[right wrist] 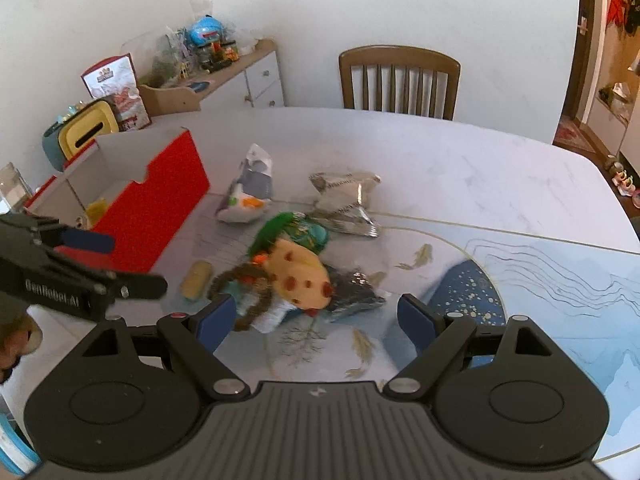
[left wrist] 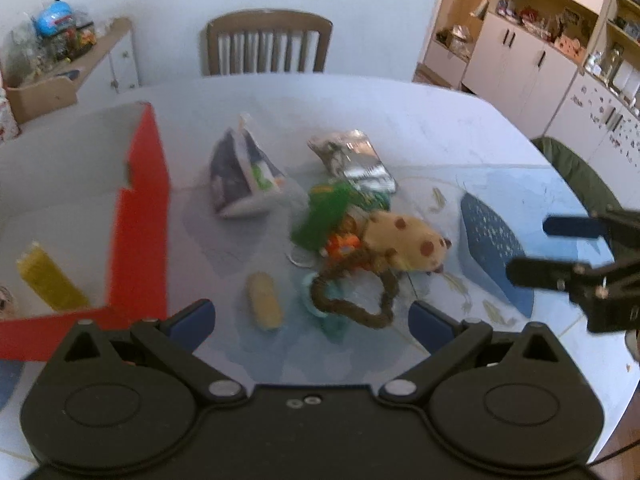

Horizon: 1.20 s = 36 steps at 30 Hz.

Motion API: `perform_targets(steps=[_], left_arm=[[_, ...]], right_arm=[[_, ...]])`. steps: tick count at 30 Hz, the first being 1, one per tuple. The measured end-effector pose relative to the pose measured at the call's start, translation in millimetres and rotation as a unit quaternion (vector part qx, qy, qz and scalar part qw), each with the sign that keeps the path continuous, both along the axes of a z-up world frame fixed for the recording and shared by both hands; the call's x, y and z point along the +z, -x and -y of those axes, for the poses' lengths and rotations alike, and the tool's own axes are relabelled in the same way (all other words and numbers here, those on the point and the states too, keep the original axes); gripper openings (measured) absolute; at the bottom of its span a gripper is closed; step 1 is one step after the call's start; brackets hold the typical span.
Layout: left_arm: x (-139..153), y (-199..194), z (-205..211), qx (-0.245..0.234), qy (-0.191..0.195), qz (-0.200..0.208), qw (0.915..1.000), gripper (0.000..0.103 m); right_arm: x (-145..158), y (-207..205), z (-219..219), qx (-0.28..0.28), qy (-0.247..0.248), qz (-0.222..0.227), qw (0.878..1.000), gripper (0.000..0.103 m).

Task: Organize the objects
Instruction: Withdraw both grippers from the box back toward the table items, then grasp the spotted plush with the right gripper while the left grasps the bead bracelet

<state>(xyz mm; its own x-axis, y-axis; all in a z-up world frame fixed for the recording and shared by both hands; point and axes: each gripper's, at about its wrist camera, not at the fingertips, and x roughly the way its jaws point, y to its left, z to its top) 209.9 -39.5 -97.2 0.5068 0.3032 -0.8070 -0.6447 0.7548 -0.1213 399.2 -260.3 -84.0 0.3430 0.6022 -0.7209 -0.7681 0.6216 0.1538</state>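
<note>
Both the left gripper point(left wrist: 312, 314) and the right gripper point(right wrist: 316, 316) hovered wide-jawed and empty above the pile; next, grasp the spotted plush toy point(right wrist: 302, 276) for the red box point(right wrist: 156, 212).

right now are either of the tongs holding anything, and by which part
Nothing is held. The left tongs and the right tongs both stand open above the pile of toys and packets, pads bare, not touching the spotted plush toy below.

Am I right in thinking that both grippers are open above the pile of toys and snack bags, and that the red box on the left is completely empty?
Not quite: the red box is not empty. The left wrist view shows a yellow packet lying inside it. The rest holds: the left gripper and right gripper are open, over the pile.
</note>
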Motion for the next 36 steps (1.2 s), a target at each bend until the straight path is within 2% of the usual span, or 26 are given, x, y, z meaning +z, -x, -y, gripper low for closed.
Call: perform_targets(steps=[8, 16, 20, 22, 24, 28, 29, 33, 36], left_arm=[[-27, -20, -6, 0.023, 0.025, -0.027, 0.9991, 0.102], [-38, -33, -16, 0.027, 0.043, -0.026, 0.9984, 0.096], [-44, -39, -20, 0.023, 0.061, -0.032, 0.9974, 0.080], [-46, -40, -20, 0.023, 0.066, -0.028, 0.9971, 0.080], [-48, -41, -20, 0.020, 0.072, -0.027, 0.9969, 0.075], [-47, -41, -18, 0.018, 0.070, -0.026, 0.9970, 0.072], [-47, -41, -18, 0.017, 0.070, -0.025, 0.9971, 0.068], [-49, -41, -21, 0.018, 0.088, -0.024, 0.9957, 0.039], [-49, -38, -21, 0.020, 0.091, -0.021, 0.9955, 0.030]], right_arm=[[-18, -21, -11, 0.015, 0.004, -0.018, 1.000, 0.088], [-36, -40, -42, 0.041, 0.007, -0.035, 0.999, 0.088], [-43, -44, -52, 0.050, 0.016, -0.037, 0.998, 0.084], [-46, -46, -55, 0.054, 0.018, -0.040, 0.998, 0.083], [-49, -48, -58, 0.057, 0.020, -0.042, 0.997, 0.078], [-55, -51, -62, 0.060, 0.021, -0.056, 0.996, 0.070], [-57, -52, -63, 0.060, 0.021, -0.060, 0.996, 0.068], [-62, -54, -66, 0.057, 0.020, -0.074, 0.995, 0.056], [-64, -52, -67, 0.057, 0.018, -0.077, 0.995, 0.049]])
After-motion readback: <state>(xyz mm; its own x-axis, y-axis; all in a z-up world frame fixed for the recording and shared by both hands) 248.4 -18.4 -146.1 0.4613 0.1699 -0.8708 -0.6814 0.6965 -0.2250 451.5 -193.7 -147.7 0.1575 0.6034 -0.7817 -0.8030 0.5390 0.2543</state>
